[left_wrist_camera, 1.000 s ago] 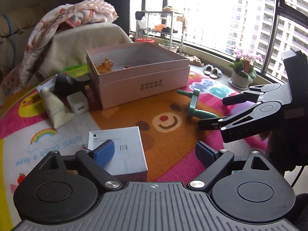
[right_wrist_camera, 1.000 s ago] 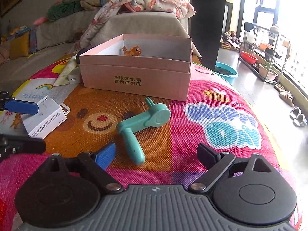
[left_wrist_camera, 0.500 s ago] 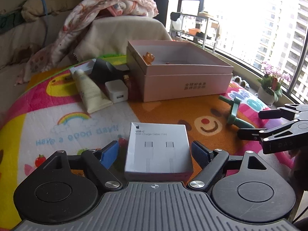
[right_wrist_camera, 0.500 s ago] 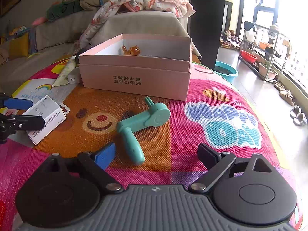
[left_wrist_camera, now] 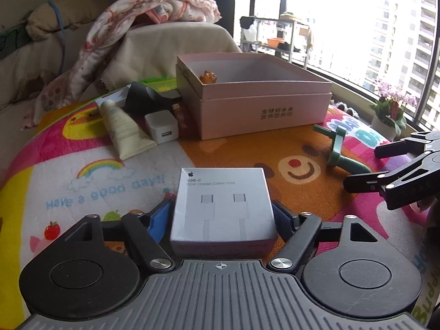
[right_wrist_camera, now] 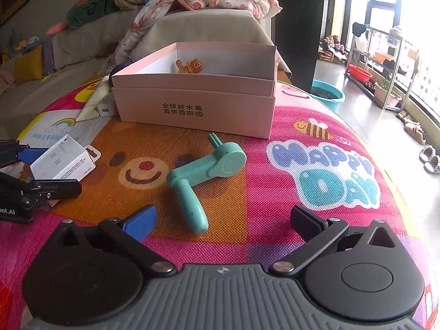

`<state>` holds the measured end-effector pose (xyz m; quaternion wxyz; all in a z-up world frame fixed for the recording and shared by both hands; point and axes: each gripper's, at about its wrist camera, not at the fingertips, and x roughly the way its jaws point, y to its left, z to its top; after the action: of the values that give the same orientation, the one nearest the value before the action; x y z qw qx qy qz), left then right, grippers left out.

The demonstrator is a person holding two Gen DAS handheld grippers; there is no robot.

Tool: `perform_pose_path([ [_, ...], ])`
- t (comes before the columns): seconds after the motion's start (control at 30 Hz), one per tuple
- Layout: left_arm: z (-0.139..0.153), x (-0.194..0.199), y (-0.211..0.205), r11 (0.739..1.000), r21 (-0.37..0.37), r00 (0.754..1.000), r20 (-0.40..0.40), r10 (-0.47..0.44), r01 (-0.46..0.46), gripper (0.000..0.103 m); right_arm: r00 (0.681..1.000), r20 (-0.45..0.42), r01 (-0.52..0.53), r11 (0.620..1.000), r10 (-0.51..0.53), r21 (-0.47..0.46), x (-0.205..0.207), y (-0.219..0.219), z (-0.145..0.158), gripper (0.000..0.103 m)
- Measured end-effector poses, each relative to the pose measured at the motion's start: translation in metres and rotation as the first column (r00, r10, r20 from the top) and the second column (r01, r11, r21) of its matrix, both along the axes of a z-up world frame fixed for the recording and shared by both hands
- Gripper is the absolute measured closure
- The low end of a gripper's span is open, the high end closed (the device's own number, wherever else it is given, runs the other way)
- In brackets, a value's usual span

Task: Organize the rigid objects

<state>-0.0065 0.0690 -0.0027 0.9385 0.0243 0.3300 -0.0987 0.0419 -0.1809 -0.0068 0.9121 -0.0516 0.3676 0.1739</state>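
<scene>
Open pink cardboard box (right_wrist_camera: pixel 192 110) has just a little orange toy animal (right_wrist_camera: pixel 190 66) inside. In front of it, the left gripper (left_wrist_camera: pixel 223 216), jaws just closing, squeezes a white square USB-C cable box (left_wrist_camera: pixel 222 206). Right gripper (right_wrist_camera: pixel 222 220) hangs wide open, empty, by the teal plastic crank handle (right_wrist_camera: pixel 205 174).

Living area, daylit.
A draped sofa (right_wrist_camera: pixel 82 44) is set behind; tall windows (left_wrist_camera: pixel 357 19) and a metal rack (right_wrist_camera: pixel 385 63) are noted.

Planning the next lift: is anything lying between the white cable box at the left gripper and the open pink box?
Nothing visible: bare mat separates the white cable box from the pink box; the green crank lies off to the right.
</scene>
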Motion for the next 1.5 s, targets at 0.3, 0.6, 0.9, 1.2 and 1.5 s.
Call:
perform_pose_path([
  [0.3, -0.001, -0.002, 0.006, 0.999, -0.037, 1.0, 0.017, 0.02, -0.02, 0.028, 0.999, -0.035, -0.017, 1.0, 0.016, -0.025, 0.008, 0.008, 0.004, 0.0],
  [0.6, -0.002, -0.003, 0.003, 1.0, -0.025, 1.0, 0.018, 0.02, -0.02, 0.028, 0.999, 0.04, 0.016, 1.0, -0.015, -0.018, 0.032, 0.047, 0.008, 0.017],
  [0.9, -0.001, -0.003, 0.007, 0.999, -0.042, 1.0, 0.018, 0.019, -0.019, 0.028, 0.987, 0.052, -0.148, 0.987, 0.151, -0.056, 0.016, 0.056, 0.013, 0.067],
  [1.2, -0.001, -0.003, 0.003, 1.0, -0.014, 1.0, 0.018, 0.018, -0.018, 0.028, 0.943, 0.164, -0.245, 0.937, 0.291, -0.249, -0.046, 0.043, 0.012, 0.026],
  [1.5, -0.001, -0.003, 0.0, 1.0, -0.009, 1.0, 0.016, 0.018, -0.018, 0.028, 0.983, 0.185, 0.037, 0.959, 0.016, -0.281, -0.02, 0.005, 0.008, 0.018],
])
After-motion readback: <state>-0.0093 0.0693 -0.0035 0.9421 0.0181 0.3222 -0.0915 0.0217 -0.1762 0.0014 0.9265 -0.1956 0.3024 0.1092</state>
